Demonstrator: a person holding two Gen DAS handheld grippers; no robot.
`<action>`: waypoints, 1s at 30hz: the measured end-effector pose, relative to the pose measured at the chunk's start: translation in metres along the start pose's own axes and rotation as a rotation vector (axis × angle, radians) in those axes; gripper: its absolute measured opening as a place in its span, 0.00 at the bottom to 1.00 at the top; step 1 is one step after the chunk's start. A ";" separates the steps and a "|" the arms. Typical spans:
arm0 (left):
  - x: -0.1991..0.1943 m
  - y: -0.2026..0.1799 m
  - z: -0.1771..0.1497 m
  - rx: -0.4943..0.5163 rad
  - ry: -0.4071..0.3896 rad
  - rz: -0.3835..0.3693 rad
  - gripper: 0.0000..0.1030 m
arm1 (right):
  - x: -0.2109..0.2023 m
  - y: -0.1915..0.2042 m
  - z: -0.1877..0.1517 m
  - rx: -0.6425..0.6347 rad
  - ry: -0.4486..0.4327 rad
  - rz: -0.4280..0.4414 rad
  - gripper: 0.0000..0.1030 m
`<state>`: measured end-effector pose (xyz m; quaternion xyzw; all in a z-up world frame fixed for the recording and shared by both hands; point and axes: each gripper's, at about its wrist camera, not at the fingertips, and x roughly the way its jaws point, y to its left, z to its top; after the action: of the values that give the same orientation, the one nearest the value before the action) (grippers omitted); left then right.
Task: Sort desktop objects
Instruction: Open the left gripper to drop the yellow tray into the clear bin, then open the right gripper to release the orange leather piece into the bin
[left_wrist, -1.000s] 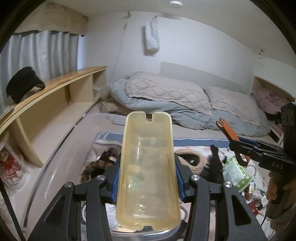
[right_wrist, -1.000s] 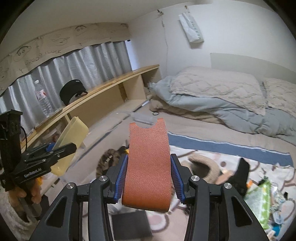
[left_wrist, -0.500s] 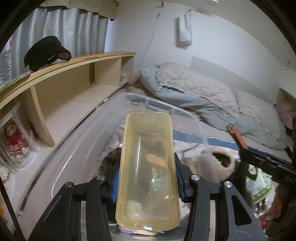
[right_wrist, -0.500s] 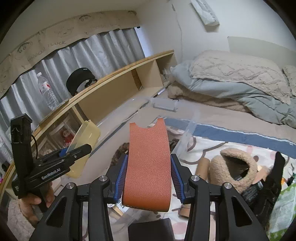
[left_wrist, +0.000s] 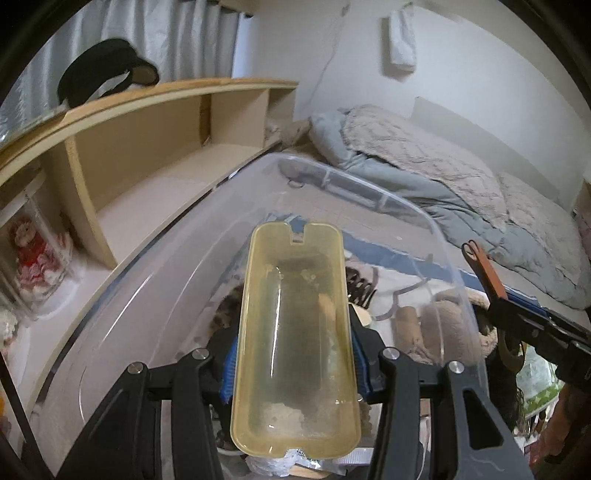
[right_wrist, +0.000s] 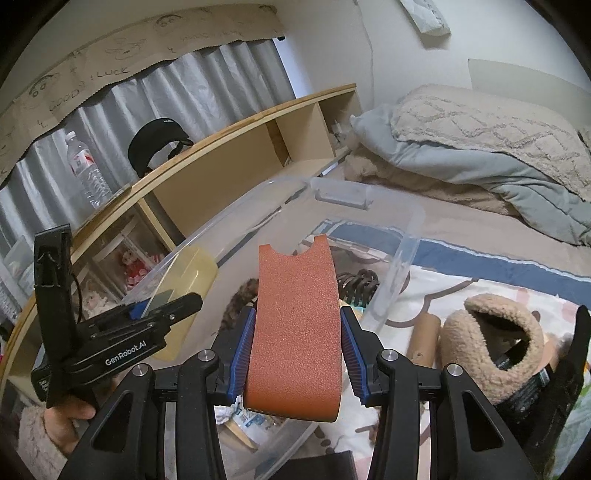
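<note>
The left hand-held gripper (left_wrist: 295, 363) clamps a yellow see-through case (left_wrist: 295, 339) above the clear plastic bin (left_wrist: 436, 236). The right hand-held gripper (right_wrist: 295, 350) grips an orange leather case (right_wrist: 295, 325) over the same bin's near end.

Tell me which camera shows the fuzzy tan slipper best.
The right wrist view: the fuzzy tan slipper lies in the open on the patterned blanket, its opening fully visible. In the left wrist view, the slipper appears only through the clear bin's wall, mostly hidden.
</note>
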<state>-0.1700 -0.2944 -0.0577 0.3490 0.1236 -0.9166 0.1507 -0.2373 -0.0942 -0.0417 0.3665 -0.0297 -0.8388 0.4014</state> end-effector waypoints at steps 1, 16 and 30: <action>0.000 0.001 0.000 -0.009 0.005 0.002 0.48 | 0.001 0.000 0.000 0.001 0.001 0.001 0.44; -0.017 0.015 -0.008 -0.014 -0.036 0.037 0.84 | 0.023 0.004 0.009 -0.005 0.027 -0.021 0.44; -0.034 0.026 -0.007 -0.033 -0.083 0.043 0.84 | 0.086 0.027 0.027 -0.035 0.186 -0.119 0.44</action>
<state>-0.1321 -0.3092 -0.0425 0.3108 0.1251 -0.9247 0.1810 -0.2721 -0.1787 -0.0633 0.4368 0.0439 -0.8240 0.3582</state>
